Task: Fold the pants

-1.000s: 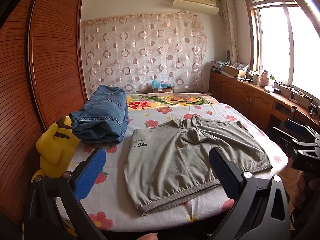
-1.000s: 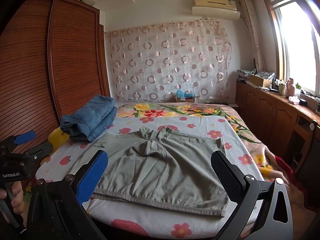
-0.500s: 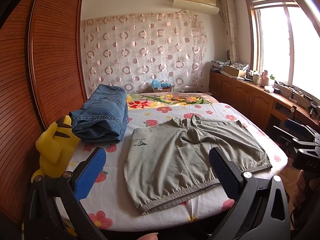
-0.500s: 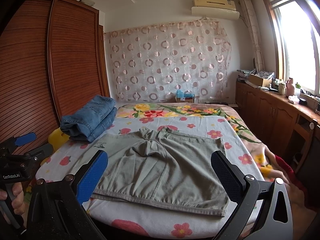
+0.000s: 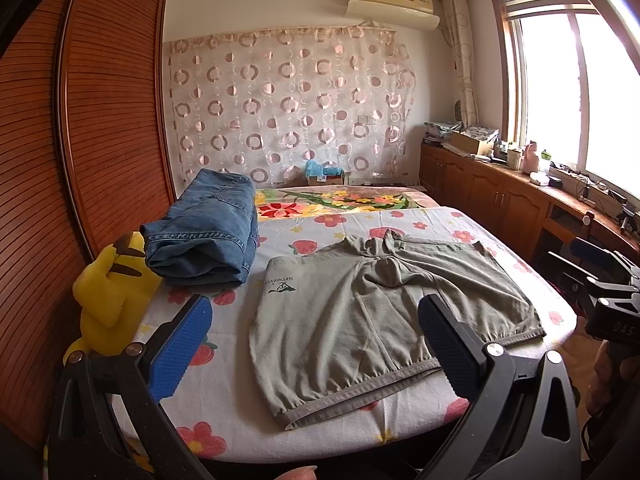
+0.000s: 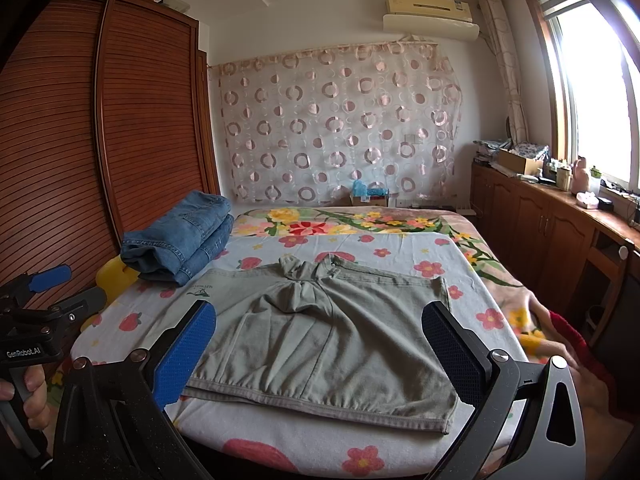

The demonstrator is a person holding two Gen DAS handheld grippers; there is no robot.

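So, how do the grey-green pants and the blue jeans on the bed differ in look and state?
The grey-green pants lie spread open and flat; the blue jeans are already folded into a thick stack. The pants are thin, plain cloth with a small printed logo; the jeans are heavier denim with visible seams. The pants sit near the bed's front edge, between both open grippers' fingers in view; the jeans rest further back, beside the wardrobe. Both lie on the flowered sheet, untouched.

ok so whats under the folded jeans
The folded jeans rest on the flowered sheet, their near-left corner overhanging a yellow plush toy. Whatever lies directly beneath the denim is covered and cannot be seen. The grey pants lie apart, beside them.
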